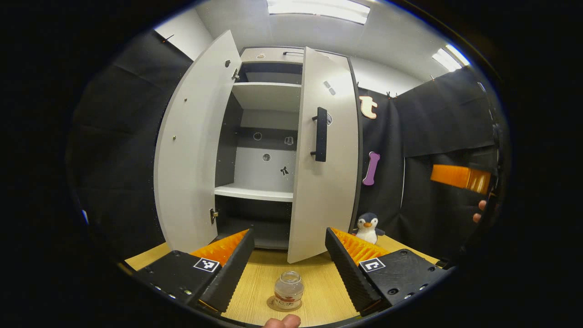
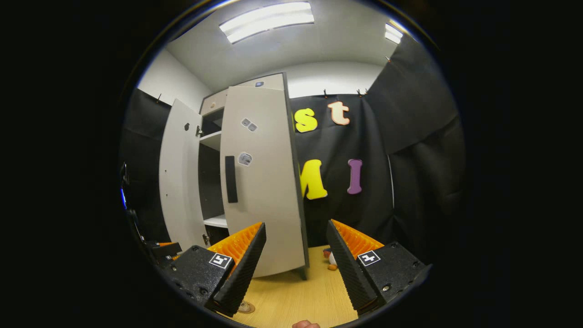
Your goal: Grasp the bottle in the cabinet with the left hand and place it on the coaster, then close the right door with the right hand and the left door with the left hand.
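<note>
- With bottle standing upright on coaster at lower centre of left gripper view, first step judged complete.
- Left gripper released: fingers spread wide, bottle low between them, touching neither.
- Cabinet at centre frame; shelves seen through the gap bare.
- Left door swung wide, left of centre in left gripper view; not yet closed.
- Right door partly open, lower edge hanging over the counter; dark handle facing the camera. Closing judged still to do.
- Right gripper likewise released, fingers apart, nothing between them; pointed toward the outer face of the right door in right gripper view, apart from it, no contact visible.
- Right gripper also visible at far right edge of left gripper view, held by a hand, well away from the cabinet.
- Penguin toy on the counter just right of the right door, clear of its swing as far as can be judged.
- Remaining: push right door shut with right gripper, then left door with left gripper.
- Progress estimate: one step of three done.
</note>
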Motion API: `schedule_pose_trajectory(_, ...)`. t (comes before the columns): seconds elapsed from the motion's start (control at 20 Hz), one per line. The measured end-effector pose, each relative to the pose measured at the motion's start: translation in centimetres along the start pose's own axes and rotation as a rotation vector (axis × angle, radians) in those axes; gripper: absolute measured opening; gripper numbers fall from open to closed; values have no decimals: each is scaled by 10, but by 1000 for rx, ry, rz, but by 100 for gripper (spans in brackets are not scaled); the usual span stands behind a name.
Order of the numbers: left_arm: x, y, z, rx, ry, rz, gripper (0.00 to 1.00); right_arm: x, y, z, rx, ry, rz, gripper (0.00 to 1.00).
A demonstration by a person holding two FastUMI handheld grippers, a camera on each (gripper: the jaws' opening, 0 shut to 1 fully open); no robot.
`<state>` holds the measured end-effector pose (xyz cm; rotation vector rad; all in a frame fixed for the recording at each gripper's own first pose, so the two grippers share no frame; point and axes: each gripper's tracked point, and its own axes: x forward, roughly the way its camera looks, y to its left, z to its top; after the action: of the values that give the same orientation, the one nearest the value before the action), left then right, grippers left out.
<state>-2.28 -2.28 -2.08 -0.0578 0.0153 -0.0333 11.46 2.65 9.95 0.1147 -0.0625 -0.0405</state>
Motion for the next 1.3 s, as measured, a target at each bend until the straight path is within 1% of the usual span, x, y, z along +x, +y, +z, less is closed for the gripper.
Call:
schedule_pose_trajectory(0.1, 2, 0, 5, -20, -7, 5, 95, -7, -1, -4, -2, -4, -5, 82)
schedule_pose_trajectory(0.25, 5, 4, 18, -50, -26, 22, 95, -13, -1, -5, -4, -27, 6, 82)
schedule_pose_trajectory(0.3, 6, 7, 24, -57, -46, 33, 99, -12, 0, -4, -4, -31, 16, 82)
schedule_pose_trajectory(0.35, 8, 12, 31, -62, -60, 52, 95, -12, -1, -4, -5, -34, 22, 82)
schedule_pose_trajectory(0.45, 8, 21, 47, -80, -91, 81, 95, -11, -2, -1, -2, -42, 37, 82)
schedule_pose_trajectory(0.5, 6, 26, 58, -94, -108, 89, 100, -10, -3, 1, -4, -44, 41, 82)
schedule_pose_trajectory(0.65, -3, 50, 91, -165, -137, 98, 99, -6, -5, 0, -25, -52, 45, 82)
schedule_pose_trajectory(0.7, -7, 63, 102, -194, -145, 107, 99, -3, -6, -3, -32, -39, 43, 82)
schedule_pose_trajectory(0.75, -11, 82, 108, -215, -149, 133, 99, -4, -8, -7, -33, -29, 42, 82)
schedule_pose_trajectory(0.8, -14, 104, 115, -226, -154, 170, 99, -4, -10, -8, -29, -23, 39, 82)
schedule_pose_trajectory(0.85, -19, 127, 122, -234, -162, 213, 95, -5, -11, -10, -22, -19, 39, 82)
schedule_pose_trajectory(0.9, -23, 151, 128, -239, -170, 257, 95, -6, -12, -11, -18, -14, 37, 82)
schedule_pose_trajectory(1.0, -31, 204, 144, -230, -195, 346, 95, -7, -14, -15, -18, -2, 32, 82)
schedule_pose_trajectory(1.1, -24, 249, 155, -210, -216, 413, 95, -6, -14, -14, -23, 2, 34, 82)
schedule_pose_trajectory(1.25, -8, 296, 159, -184, -226, 501, 95, -4, -12, -12, -39, 3, 35, 82)
schedule_pose_trajectory(1.3, -2, 308, 156, -186, -223, 516, 95, -3, -12, -11, -44, 0, 32, 82)
